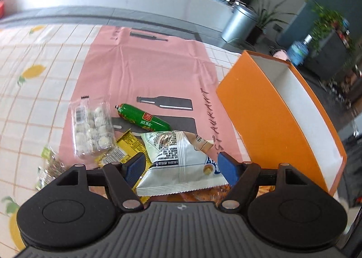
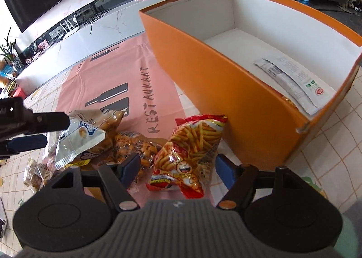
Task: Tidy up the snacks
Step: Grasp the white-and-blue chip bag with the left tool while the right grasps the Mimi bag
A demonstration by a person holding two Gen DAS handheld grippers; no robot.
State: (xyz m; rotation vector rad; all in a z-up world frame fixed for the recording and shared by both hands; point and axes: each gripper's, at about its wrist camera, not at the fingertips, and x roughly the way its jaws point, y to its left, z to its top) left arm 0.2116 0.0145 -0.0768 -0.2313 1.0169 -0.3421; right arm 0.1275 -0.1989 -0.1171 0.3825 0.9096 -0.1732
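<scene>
Left wrist view, checked tablecloth (image 1: pixel 45 90), pink mat (image 1: pixel 147 72), both fingers open, holding nothing.

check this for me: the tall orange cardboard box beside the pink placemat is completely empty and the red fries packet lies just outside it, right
Not quite. The orange cardboard box is not empty: a flat white snack packet already lies on its floor, as the right wrist view shows. The red fries packet does lie outside it, beside the pink placemat.
</scene>
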